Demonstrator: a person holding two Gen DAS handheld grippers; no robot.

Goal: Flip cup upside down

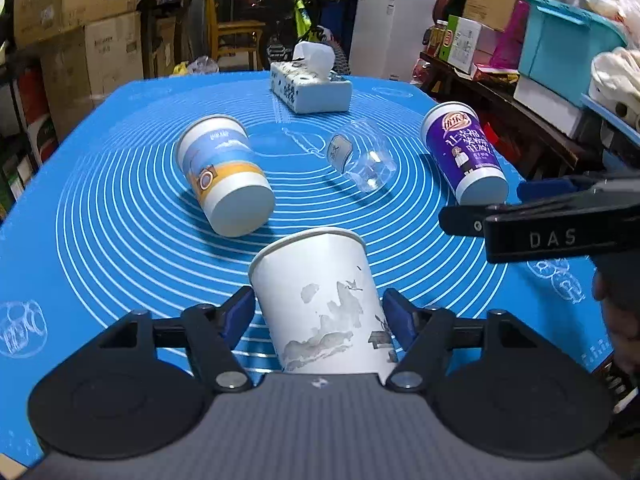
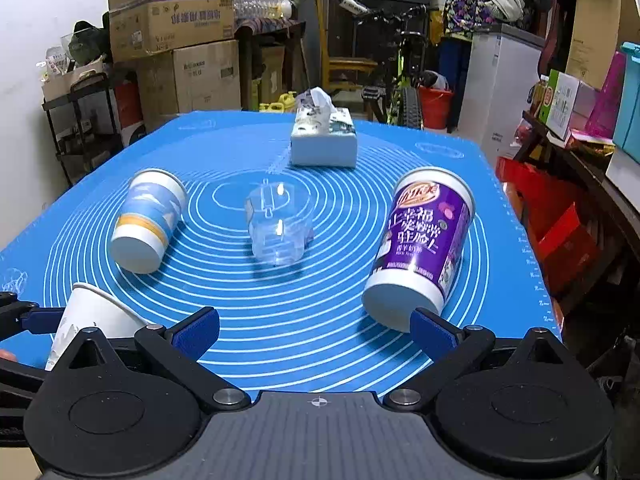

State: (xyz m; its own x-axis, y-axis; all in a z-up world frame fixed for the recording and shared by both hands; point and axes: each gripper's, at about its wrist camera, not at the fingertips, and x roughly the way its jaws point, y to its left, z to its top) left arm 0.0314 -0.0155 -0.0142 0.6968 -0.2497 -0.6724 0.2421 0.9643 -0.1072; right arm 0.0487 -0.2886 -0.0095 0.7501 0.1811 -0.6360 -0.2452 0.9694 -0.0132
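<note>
My left gripper (image 1: 320,312) is shut on a white paper cup with grey ink art (image 1: 324,300), held above the blue mat with its rim pointing away from me; the cup also shows in the right wrist view (image 2: 92,320). My right gripper (image 2: 316,328) is open and empty, just in front of the base of a purple cup (image 2: 424,240) lying on its side. That purple cup also shows in the left wrist view (image 1: 464,152). A blue-and-orange cup (image 1: 224,176) and a clear plastic cup (image 1: 360,160) also lie on their sides.
A tissue box (image 1: 310,84) stands at the far side of the blue mat (image 1: 100,200). Shelves with boxes run along the right (image 1: 540,60). Cardboard boxes (image 2: 172,40) and a bicycle stand behind the table.
</note>
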